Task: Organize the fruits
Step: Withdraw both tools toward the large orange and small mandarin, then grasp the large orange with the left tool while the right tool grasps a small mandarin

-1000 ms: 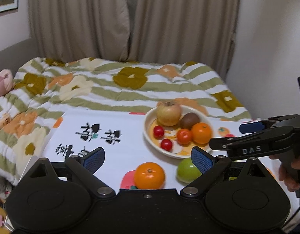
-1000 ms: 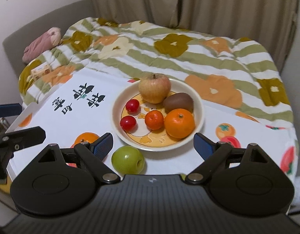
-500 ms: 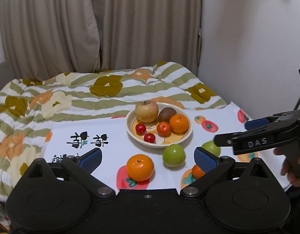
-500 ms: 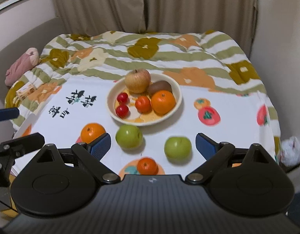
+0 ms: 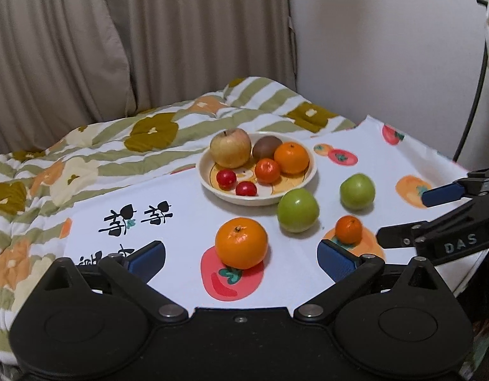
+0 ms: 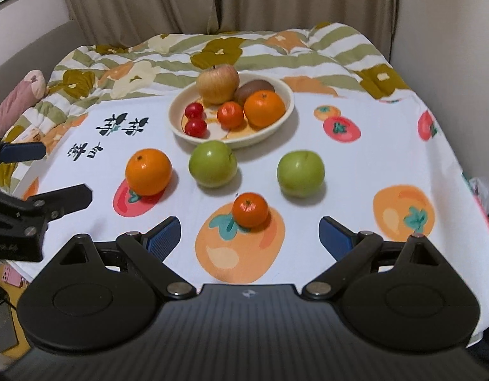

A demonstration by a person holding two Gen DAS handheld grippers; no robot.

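Right wrist view: six fruits in bowl (image 6: 285,108) at 12 o'clock; large orange (image 6: 148,171), two green apples (image 6: 212,164) (image 6: 300,173), small mandarin (image 6: 250,209) loose on desk (image 6: 355,165). Right claw (image 6: 250,238) and left claw (image 5: 241,258) spread wide, empty. Roughly half done.

**Both grippers open, empty, held side by side**

The left gripper (image 5: 241,258) was held low, its blue-padded fingers (image 5: 147,258) spread wide with nothing between them. The right gripper (image 6: 250,238) was in the same state: fingers (image 6: 164,236) wide apart, nothing gripped. In the left wrist view the right gripper entered from the right edge, its fingers parted. In the right wrist view the left gripper entered from the left edge, likewise parted. The two did not touch.
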